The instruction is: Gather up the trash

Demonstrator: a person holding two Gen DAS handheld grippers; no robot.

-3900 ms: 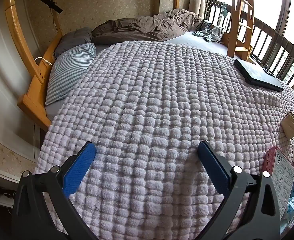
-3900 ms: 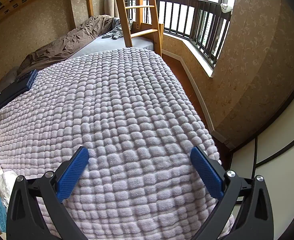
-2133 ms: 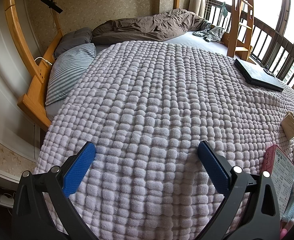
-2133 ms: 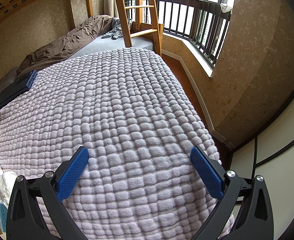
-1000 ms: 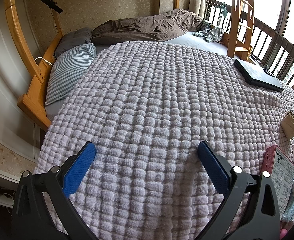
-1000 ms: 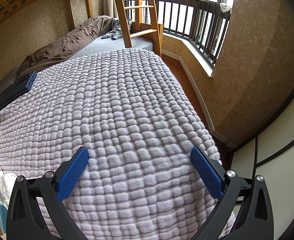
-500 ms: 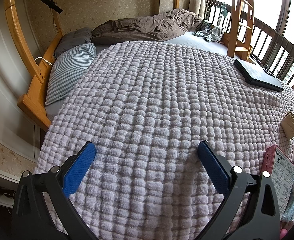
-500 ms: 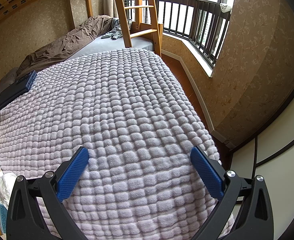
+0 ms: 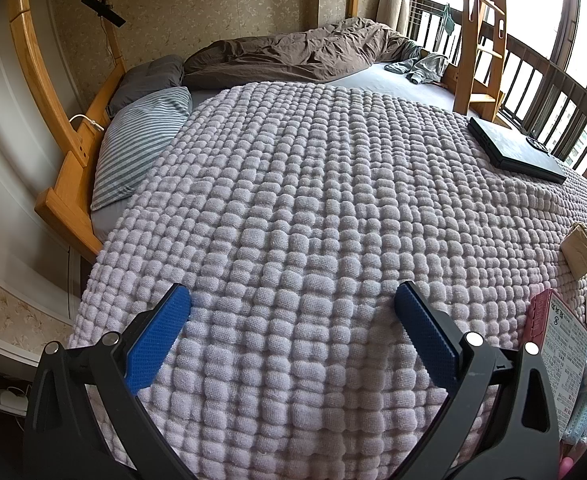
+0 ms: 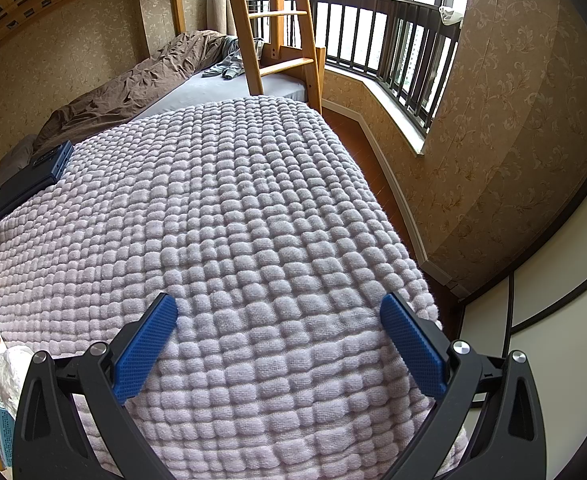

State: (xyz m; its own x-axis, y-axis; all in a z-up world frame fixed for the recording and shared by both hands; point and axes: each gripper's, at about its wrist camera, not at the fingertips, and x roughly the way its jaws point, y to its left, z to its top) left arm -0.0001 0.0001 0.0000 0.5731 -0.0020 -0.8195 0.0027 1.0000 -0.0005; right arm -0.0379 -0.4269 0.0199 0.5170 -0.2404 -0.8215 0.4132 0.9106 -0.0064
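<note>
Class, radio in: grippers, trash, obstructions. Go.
Left gripper open, empty. Right gripper open, empty. Cartons untouched on blanket between them. Nothing blocking.

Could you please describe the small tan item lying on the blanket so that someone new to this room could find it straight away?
Start from the lilac waffle-textured blanket that covers the bed, and find the flat dark case lying on it near the wooden ladder. Nearer the camera lies the small tan item, just beyond a cluster of printed boxes. Unlike those flat-sided boxes, it is plain, soft-looking and crumpled.

Home bedroom, wooden bunk bed (image 9: 59,148), ladder (image 10: 253,24), striped pillow (image 9: 141,144), lilac blanket (image 9: 313,220)
</note>
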